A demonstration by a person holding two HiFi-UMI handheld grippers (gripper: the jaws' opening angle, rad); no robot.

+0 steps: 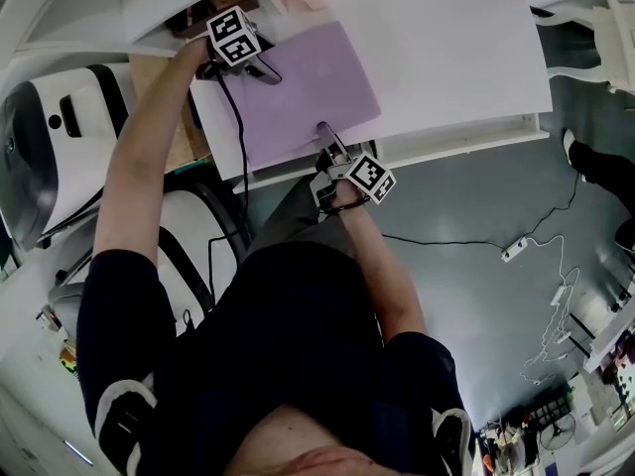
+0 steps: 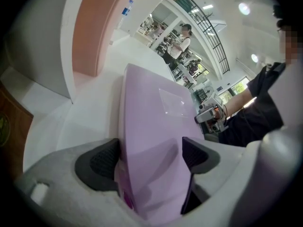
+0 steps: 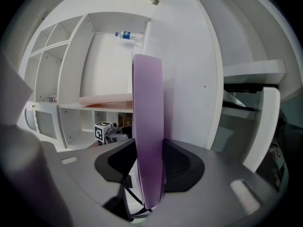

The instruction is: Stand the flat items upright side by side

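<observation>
R tongs [image 3: 150, 162] clenched on near edge of purple flat item [image 1: 298, 92]. L tongs [image 2: 150, 157] released, straddling far corner. Item flat on tabletop [image 1: 446, 48].

Right hand-held gripper [image 3: 149, 167] clamped on purple flat item [image 3: 147, 98]; item upright, seen edge-on, both pads against its faces. Behind: white shelf unit [image 3: 66, 79], pink flat item [image 3: 106, 99] lying on shelf, bottle [image 3: 125, 35] lying higher up, left hand-held gripper [image 3: 111, 132] just left of purple item.
</observation>
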